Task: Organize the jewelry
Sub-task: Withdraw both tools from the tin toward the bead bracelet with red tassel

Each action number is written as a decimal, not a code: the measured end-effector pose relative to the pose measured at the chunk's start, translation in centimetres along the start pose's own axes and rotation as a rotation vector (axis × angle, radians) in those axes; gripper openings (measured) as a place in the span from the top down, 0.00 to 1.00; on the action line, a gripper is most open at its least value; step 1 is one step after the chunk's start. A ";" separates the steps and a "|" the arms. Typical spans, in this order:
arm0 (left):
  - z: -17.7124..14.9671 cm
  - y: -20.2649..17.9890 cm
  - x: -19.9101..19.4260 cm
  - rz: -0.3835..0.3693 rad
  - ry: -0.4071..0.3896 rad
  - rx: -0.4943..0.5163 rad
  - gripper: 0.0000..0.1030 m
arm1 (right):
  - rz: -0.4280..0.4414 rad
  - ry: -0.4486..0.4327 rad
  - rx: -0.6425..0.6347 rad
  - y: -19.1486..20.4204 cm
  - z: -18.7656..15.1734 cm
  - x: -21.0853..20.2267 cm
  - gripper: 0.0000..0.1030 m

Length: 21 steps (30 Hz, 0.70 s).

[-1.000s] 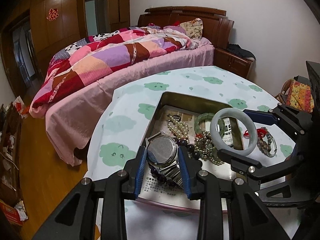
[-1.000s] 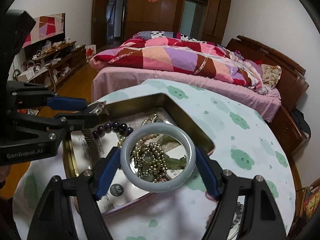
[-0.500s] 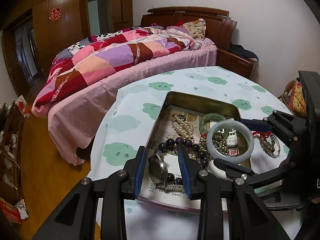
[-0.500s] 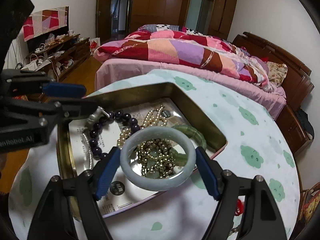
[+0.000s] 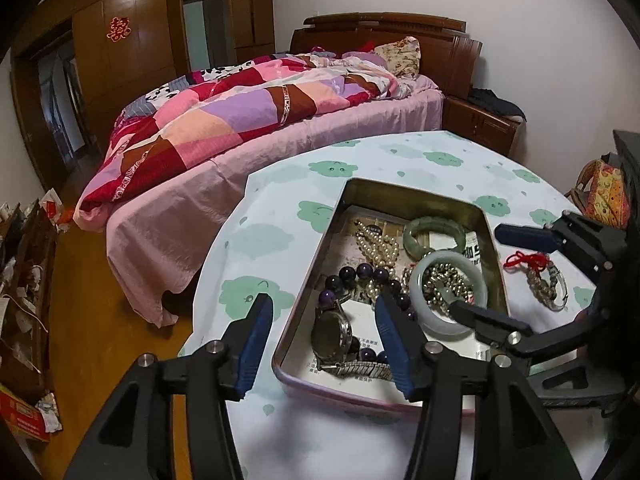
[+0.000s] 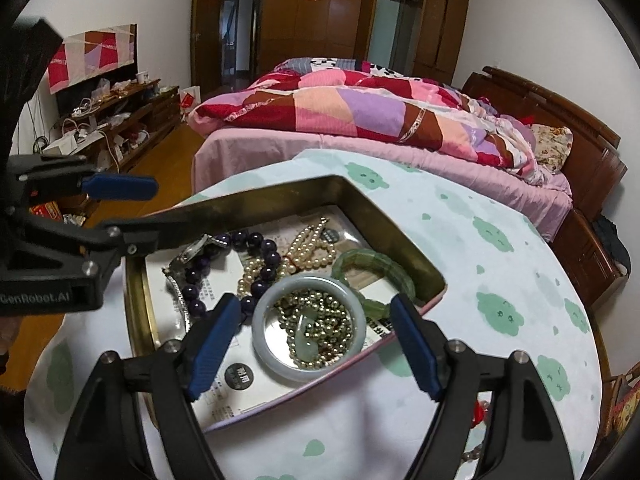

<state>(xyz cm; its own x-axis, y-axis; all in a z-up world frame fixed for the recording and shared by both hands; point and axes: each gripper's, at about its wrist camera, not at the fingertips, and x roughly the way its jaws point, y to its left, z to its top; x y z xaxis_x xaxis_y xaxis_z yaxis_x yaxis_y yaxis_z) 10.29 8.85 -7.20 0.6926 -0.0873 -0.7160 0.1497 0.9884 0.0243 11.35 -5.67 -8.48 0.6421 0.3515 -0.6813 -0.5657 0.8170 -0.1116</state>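
A metal tin [image 5: 408, 196] [image 6: 280, 194] on the round table holds jewelry. A silver wristwatch [image 5: 334, 336] lies in its near corner, beside a dark purple bead bracelet [image 5: 360, 272] [image 6: 260, 250]. A pale jade bangle [image 5: 448, 294] [image 6: 308, 328] lies in the tin over a heap of small metal beads [image 6: 324, 320]. A green bangle [image 5: 434, 230] [image 6: 372, 270] and pearl strands [image 5: 376, 240] [image 6: 308, 248] lie behind. My left gripper [image 5: 324, 340] is open and empty above the watch. My right gripper [image 6: 316, 342] is open, its fingers either side of the pale bangle.
A red-corded bead bracelet [image 5: 538, 276] lies on the cloud-print tablecloth [image 5: 280, 216] right of the tin. A bed with a patchwork quilt [image 5: 248, 116] stands beyond the table. A cluttered low cabinet [image 6: 112, 120] lines the far wall.
My left gripper has opened and let the wristwatch drop into the tin. My right gripper has opened and set the pale jade bangle down in the tin.
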 end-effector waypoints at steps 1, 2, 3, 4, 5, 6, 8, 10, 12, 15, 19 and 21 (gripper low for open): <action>-0.1 0.0 0.0 0.006 0.001 0.001 0.47 | 0.001 -0.002 0.006 -0.1 -0.1 -0.1 0.22; -0.2 -0.1 0.1 0.007 0.003 0.001 0.47 | 0.002 -0.003 0.013 -0.2 -0.2 -0.2 0.22; -0.2 -0.1 0.1 0.007 0.005 0.001 0.46 | 0.003 -0.006 0.020 -0.3 -0.3 -0.3 0.21; -0.3 -0.1 0.2 0.010 0.008 0.000 0.46 | 0.004 -0.008 0.028 -0.5 -0.4 -0.5 0.21; -0.3 -0.2 0.3 0.015 0.011 0.001 0.46 | 0.003 -0.012 0.035 -0.6 -0.5 -0.7 0.21; -0.4 -0.3 0.3 0.018 0.011 0.002 0.46 | 0.003 -0.014 0.041 -0.7 -0.6 -0.8 0.20; -0.5 -0.5 0.3 0.019 0.015 0.004 0.45 | 0.001 -0.021 0.054 -1.0 -0.9 -1.3 0.20; -0.6 -0.7 0.4 0.019 0.019 0.009 0.45 | -0.001 -0.030 0.064 -1.3 -1.2 -1.7 0.18; -0.6 -1.1 0.4 0.028 0.022 0.021 0.43 | -0.006 -0.039 0.082 -1.7 -1.5 -2.2 0.17; -0.8 -1.4 0.2 0.033 0.021 0.025 0.39 | -0.012 -0.044 0.106 -2.4 -2.1 -2.8 0.16; -0.9 -1.8 0.1 0.044 0.020 0.035 0.37 | -0.022 -0.047 0.141 -3.3 -3.1 -3.5 0.15; -1.0 -2.0 0.0 0.045 0.020 0.036 0.37 | -0.028 -0.046 0.158 -3.8 -3.7 -3.9 0.15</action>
<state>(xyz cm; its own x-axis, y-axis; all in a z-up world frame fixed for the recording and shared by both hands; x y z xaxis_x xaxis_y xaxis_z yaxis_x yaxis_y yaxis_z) 9.27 7.00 -7.92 0.6853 -0.0403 -0.7271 0.1447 0.9861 0.0818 9.08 -11.84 -8.05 0.6813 0.3451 -0.6455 -0.4612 0.8872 -0.0125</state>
